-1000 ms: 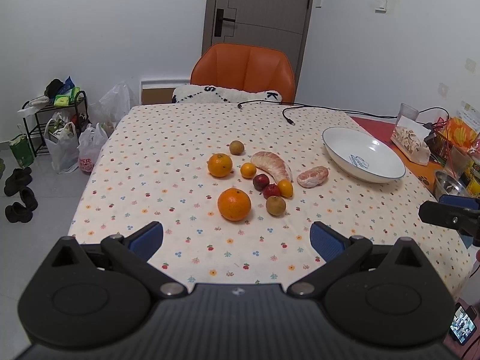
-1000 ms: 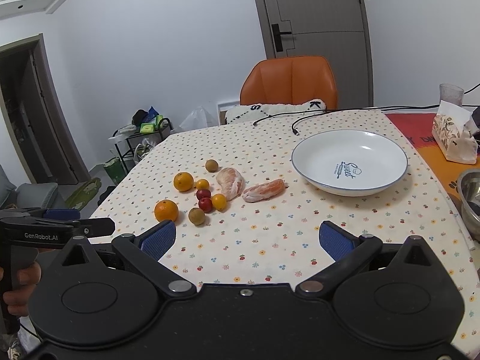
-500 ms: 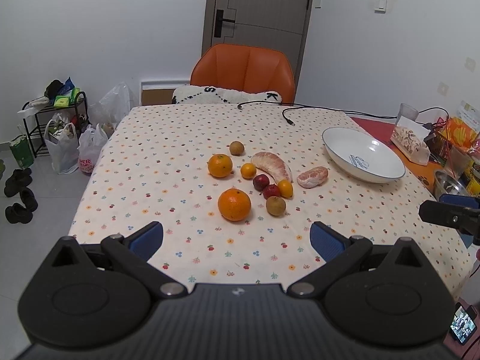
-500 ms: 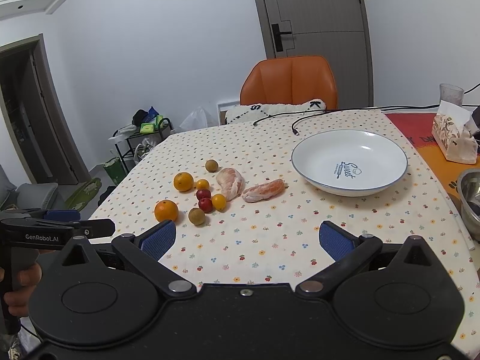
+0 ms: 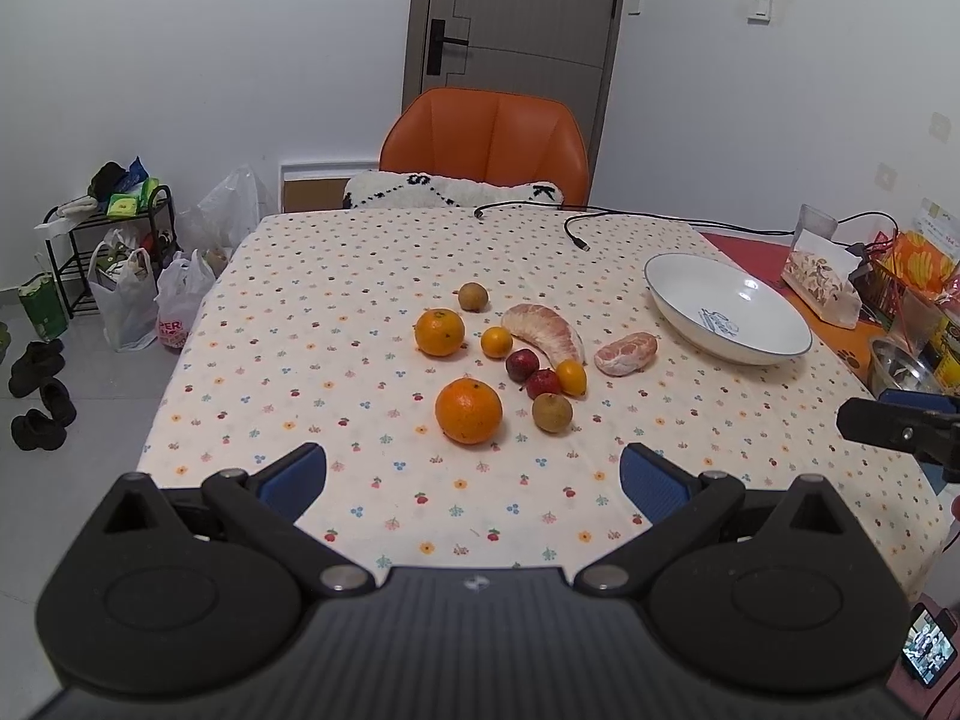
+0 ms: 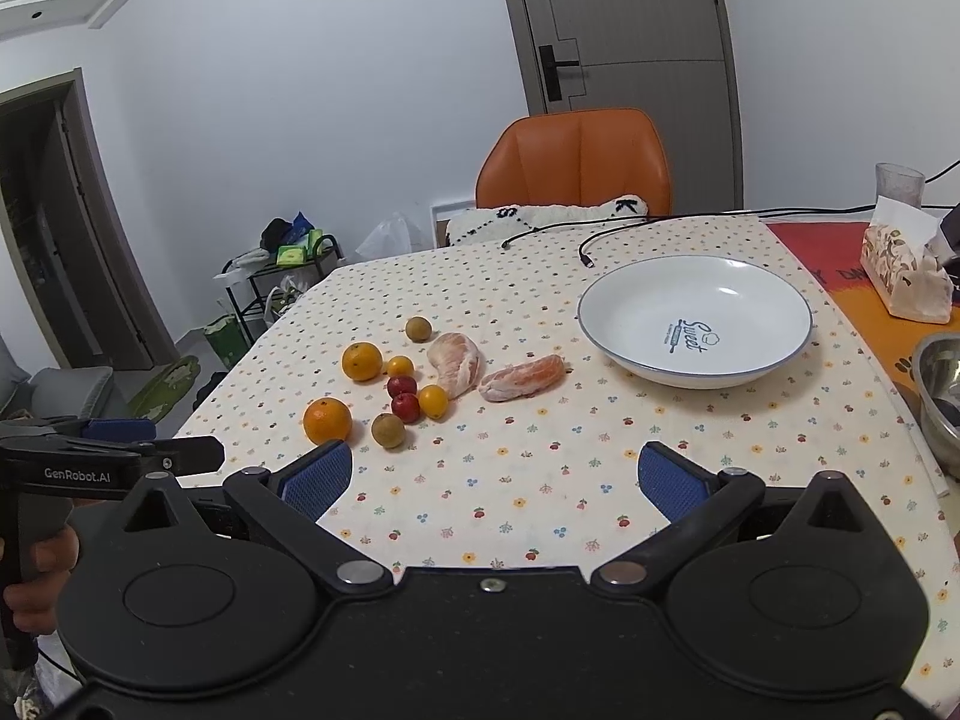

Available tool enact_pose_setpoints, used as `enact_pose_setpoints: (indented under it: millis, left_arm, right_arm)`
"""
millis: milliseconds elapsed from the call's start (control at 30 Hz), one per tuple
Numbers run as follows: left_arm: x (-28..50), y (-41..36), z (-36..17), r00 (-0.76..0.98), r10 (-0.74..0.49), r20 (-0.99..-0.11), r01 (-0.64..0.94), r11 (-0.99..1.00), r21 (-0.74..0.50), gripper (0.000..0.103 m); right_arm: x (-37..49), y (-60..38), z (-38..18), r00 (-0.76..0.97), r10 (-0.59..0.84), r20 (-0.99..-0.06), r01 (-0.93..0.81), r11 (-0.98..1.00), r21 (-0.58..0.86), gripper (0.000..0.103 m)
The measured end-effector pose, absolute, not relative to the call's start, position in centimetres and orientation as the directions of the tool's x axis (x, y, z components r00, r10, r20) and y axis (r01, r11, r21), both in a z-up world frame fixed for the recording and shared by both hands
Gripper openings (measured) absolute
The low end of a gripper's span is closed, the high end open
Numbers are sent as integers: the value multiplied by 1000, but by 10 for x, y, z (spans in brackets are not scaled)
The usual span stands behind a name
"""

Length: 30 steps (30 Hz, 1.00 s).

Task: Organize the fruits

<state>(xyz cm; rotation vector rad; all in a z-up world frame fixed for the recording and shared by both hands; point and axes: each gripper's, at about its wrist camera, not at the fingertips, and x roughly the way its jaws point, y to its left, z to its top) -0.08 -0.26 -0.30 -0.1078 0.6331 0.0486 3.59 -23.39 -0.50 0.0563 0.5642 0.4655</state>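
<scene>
Near the middle of the desk (image 5: 312, 312), loose fruit (image 5: 516, 360) in a cluster: two oranges, small yellow, red and brown ones, two peeled pieces. Nothing yet in the white plate (image 6: 648, 354) toward the right edge, so sorting looks unstarted. Left gripper (image 5: 474, 483) and right gripper (image 6: 495, 474) over the near edge, fingers wide, holding nothing. Cable (image 5: 576, 237) at the far edge, metal bowl (image 6: 942, 396) and snack bag (image 6: 900, 276) beyond the plate; path to plate unblocked.
</scene>
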Motion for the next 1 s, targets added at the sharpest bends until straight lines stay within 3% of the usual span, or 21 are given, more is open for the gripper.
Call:
enact_pose_setpoints:
  millis: [1000]
  left_arm:
    - [32,16,-28,833,19,-554,-102,988,-120,100]
  right_arm:
    - [75,-219,-34,699,480,-530,-432,874,222,103]
